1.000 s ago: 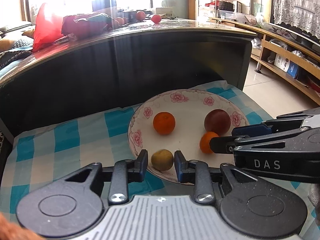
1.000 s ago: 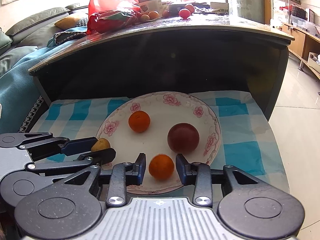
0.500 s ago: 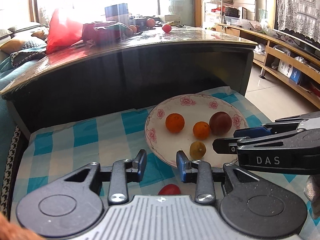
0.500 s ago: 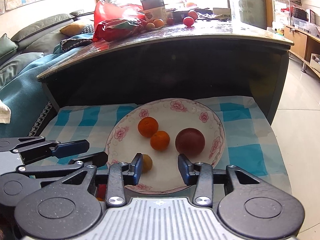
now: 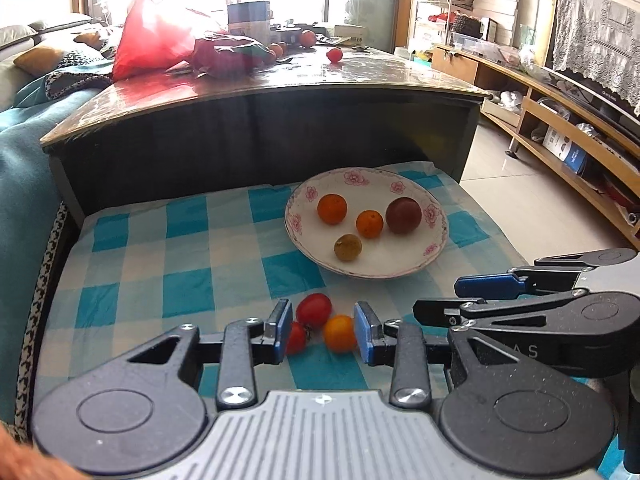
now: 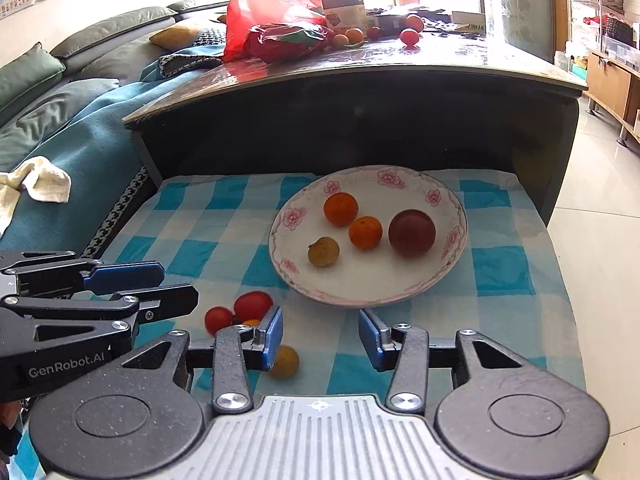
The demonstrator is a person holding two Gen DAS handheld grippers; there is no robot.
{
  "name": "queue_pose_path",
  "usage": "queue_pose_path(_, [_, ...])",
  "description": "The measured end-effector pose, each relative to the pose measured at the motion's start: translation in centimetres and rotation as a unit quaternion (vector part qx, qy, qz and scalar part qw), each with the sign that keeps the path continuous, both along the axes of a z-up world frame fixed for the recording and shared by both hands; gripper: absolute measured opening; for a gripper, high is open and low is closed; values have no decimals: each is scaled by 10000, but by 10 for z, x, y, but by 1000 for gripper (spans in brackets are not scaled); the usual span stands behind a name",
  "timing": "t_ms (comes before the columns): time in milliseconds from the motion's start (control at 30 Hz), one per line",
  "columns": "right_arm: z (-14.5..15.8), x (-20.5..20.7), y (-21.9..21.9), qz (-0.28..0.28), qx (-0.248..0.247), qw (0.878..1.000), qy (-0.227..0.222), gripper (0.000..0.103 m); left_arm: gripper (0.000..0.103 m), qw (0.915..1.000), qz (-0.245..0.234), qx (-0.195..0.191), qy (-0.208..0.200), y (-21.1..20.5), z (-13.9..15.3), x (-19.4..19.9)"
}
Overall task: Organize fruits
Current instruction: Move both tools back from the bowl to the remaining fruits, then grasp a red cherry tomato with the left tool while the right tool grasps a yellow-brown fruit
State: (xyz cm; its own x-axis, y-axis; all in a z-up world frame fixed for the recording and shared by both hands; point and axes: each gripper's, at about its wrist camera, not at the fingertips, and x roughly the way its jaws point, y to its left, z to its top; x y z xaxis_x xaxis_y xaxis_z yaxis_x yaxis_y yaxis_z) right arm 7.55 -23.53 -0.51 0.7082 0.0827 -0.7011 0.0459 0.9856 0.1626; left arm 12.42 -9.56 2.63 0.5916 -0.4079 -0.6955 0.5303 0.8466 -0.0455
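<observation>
A white flowered plate (image 5: 434, 236) (image 6: 456, 216) on the checked cloth holds two oranges (image 5: 332, 209) (image 6: 340, 209), a dark red plum (image 5: 403, 215) (image 6: 411, 233) and a small yellow-brown fruit (image 5: 347, 247) (image 6: 323, 252). In front of the plate lie two red tomatoes (image 5: 313, 310) (image 6: 253, 306) and a small orange fruit (image 5: 339, 333) (image 6: 284, 361). My left gripper (image 5: 322, 332) is open above these loose fruits. My right gripper (image 6: 320, 338) is open and empty over the cloth just right of them, before the plate.
A dark table (image 5: 280, 92) with a red bag (image 5: 156, 40) and more fruit stands behind the cloth. A teal sofa (image 6: 60, 140) is on the left. Wooden shelving (image 5: 560, 120) and tiled floor lie to the right.
Both grippers have opened, released their fruits onto the plate, and pulled back and up. The loose tomatoes and small orange fruit on the cloth have come into view.
</observation>
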Motion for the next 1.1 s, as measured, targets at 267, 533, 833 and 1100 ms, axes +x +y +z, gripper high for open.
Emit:
queue_pose_path(267, [-10, -18, 21, 222, -212, 9991, 294, 39, 46, 9995, -144, 125, 255, 13, -17, -5])
queue_pose_path(533, [-30, 5, 25, 505, -240, 9978, 369, 39, 47, 9984, -354, 250, 361, 16, -31, 7])
queue_pose_path(833, [-47, 26, 34, 754, -434, 9952, 459, 39, 47, 9967, -587, 263, 488, 15, -41, 14])
queue_pose_path(1100, [-52, 34, 44, 876, -600, 9932, 477, 29, 48, 9971, -503, 322, 465, 24, -51, 23])
